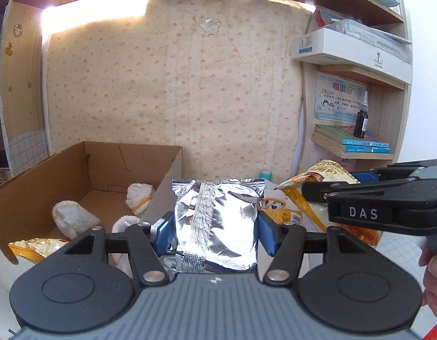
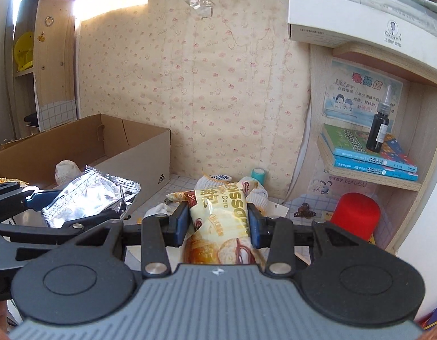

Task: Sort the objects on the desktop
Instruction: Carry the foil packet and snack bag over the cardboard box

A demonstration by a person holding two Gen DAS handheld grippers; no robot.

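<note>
My left gripper is shut on a silver foil snack packet and holds it up beside the right wall of an open cardboard box. The packet also shows in the right wrist view, with the box behind it. My right gripper is shut on a yellow croissant packet, seen from the left wrist view too. The box holds rolled white socks and a yellow snack packet.
White socks and a teal roll lie on the tiled desk behind the croissant packet. A red cylinder and a brown hair clip sit at right. A shelf with books and a dark bottle stands at right.
</note>
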